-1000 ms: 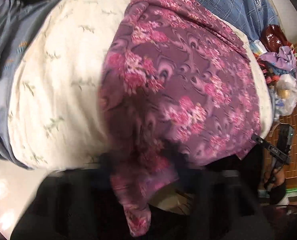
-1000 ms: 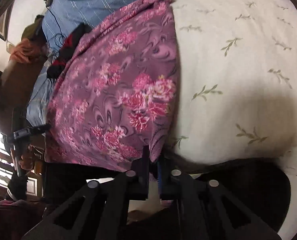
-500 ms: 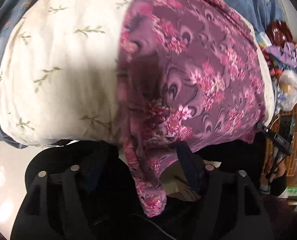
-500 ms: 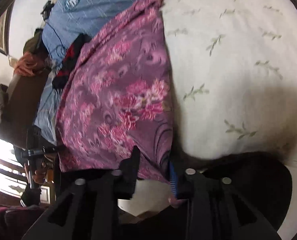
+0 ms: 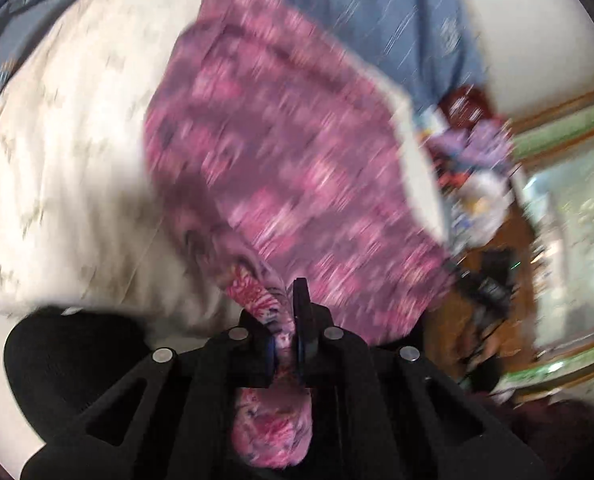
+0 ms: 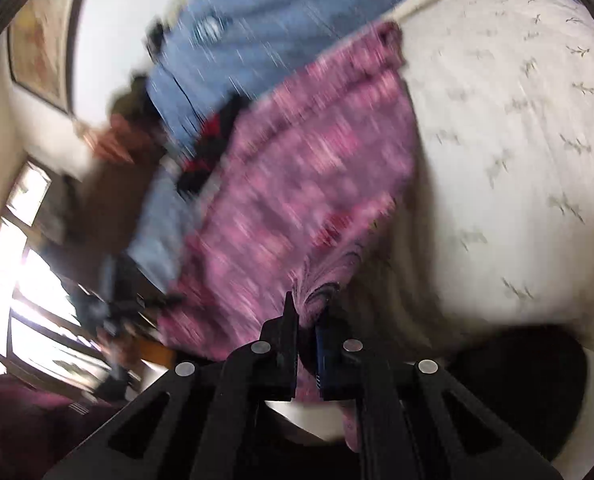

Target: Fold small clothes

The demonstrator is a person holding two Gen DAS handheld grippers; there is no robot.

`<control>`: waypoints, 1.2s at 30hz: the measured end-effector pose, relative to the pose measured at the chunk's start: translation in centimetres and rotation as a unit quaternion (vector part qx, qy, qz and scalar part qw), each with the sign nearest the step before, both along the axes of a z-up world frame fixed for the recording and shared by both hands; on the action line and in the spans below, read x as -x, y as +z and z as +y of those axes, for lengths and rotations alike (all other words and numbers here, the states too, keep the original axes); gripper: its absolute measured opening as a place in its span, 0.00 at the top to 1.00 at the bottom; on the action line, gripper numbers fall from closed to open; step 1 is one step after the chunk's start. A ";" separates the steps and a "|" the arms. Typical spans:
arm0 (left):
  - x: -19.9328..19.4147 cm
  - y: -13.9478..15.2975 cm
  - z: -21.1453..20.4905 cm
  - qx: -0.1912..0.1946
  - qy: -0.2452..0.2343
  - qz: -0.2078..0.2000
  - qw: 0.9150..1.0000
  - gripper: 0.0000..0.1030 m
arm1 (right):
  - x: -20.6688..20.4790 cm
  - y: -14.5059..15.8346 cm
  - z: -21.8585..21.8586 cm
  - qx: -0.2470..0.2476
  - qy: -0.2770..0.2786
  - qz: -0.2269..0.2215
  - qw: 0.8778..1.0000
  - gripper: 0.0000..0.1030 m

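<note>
A purple garment with pink flowers (image 5: 281, 160) lies spread over a cream bedcover with small leaf sprigs (image 5: 69, 152). My left gripper (image 5: 285, 320) is shut on the garment's near left corner, and a bunch of the cloth hangs down behind the fingers. The right wrist view shows the same garment (image 6: 309, 184) on the cream cover (image 6: 509, 152). My right gripper (image 6: 307, 320) is shut on its near right corner. Both views are blurred by motion.
A blue checked cloth (image 5: 385, 20) lies beyond the garment at the far side of the bed. Cluttered bags and bottles (image 5: 473, 168) stand to the right of the bed, near a window. A dark red-and-black item (image 6: 213, 140) lies at the garment's left edge.
Both grippers opened half a second ago and have shut again on the garment's near corners. Both have risen and tipped up, so more of the room beyond the bed shows.
</note>
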State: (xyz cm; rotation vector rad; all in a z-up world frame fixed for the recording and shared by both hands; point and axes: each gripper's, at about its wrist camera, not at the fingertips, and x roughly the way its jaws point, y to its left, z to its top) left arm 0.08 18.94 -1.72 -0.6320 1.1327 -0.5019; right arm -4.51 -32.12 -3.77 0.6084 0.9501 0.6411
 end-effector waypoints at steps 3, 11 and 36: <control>-2.1 1.6 0.8 0.040 0.026 -0.018 0.999 0.95 | -1.2 1.3 -0.6 -0.063 -0.025 -0.021 0.998 0.94; -10.5 4.5 4.6 0.092 0.114 -0.052 0.988 0.95 | -9.1 4.2 -1.9 -0.145 -0.099 -0.073 0.982 0.94; -22.8 0.3 5.5 0.060 0.118 0.003 0.991 0.31 | -21.1 0.0 -2.2 -0.103 -0.149 -0.001 0.983 0.54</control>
